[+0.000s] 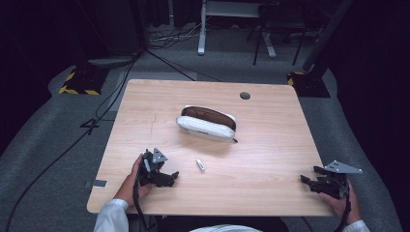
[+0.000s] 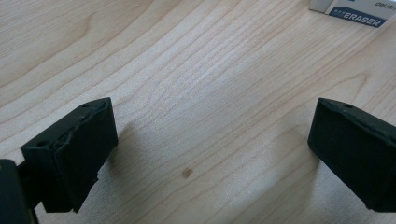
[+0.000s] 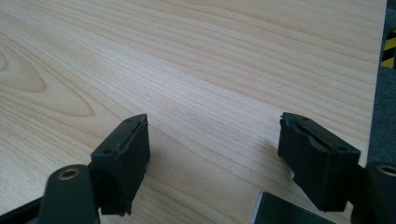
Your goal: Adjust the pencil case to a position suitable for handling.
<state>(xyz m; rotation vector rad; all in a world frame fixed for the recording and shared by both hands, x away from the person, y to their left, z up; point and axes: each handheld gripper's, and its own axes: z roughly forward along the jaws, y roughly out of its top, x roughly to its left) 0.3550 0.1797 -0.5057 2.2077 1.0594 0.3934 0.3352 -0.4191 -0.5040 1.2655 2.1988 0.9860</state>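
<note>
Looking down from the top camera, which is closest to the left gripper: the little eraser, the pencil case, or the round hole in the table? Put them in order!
Starting from the left gripper, nearest first:
1. Eraser: just to its right, near the table's front.
2. Pencil case: lying open mid-table, farther back.
3. Round hole: near the far edge, right of centre.

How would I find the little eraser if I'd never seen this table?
Start at the wooden table, then find the white pencil case lying open in the middle. Come toward the person's left gripper: the eraser lies alone between them. It is the smallest thing there, a white block with a dark printed label.
</note>
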